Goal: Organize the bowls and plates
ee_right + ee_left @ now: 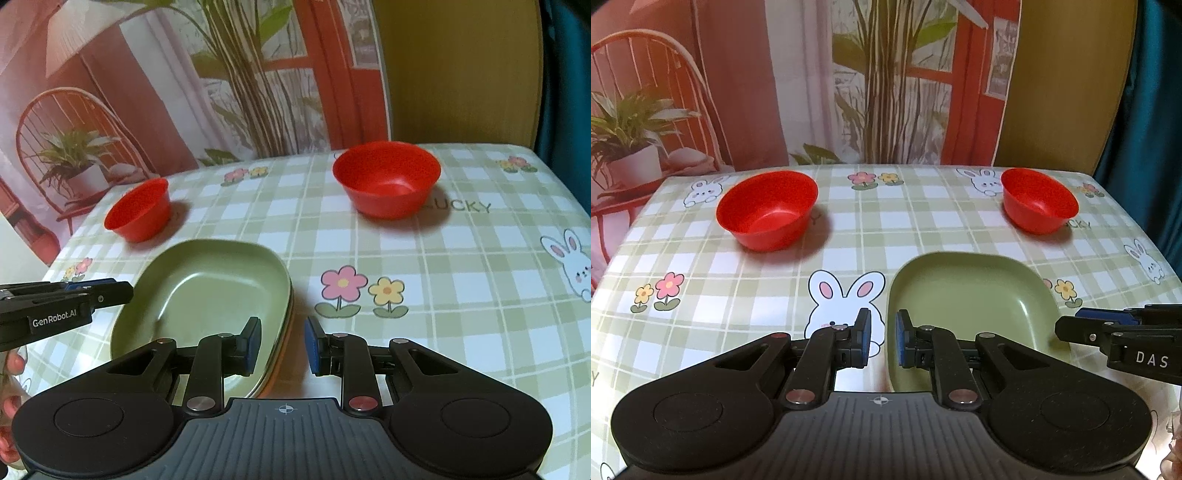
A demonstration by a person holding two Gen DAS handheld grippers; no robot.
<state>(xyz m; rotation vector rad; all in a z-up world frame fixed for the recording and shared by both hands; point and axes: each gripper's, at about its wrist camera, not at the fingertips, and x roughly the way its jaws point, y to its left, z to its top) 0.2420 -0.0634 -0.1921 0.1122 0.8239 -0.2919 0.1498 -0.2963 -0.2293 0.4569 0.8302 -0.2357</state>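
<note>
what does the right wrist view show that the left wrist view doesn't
Only the right wrist view: the green plate tops a stack, with more plate edges under it; the right gripper straddles that stack's rim, pads not touching; fingers of a hand at the left edge.

Only the left wrist view: the left gripper, its jaws narrowly apart over the plate's left rim, gripping nothing; a big rabbit print beside the plate.

Both: two red bowls, apart at the back of the checked tablecloth.

A printed backdrop [812, 81] (red chair, potted plants, red window frame) hangs behind the table [849, 236] with its checked bunny cloth; right of it an ochre wall [1067, 81] and teal curtain [1152, 110].
</note>
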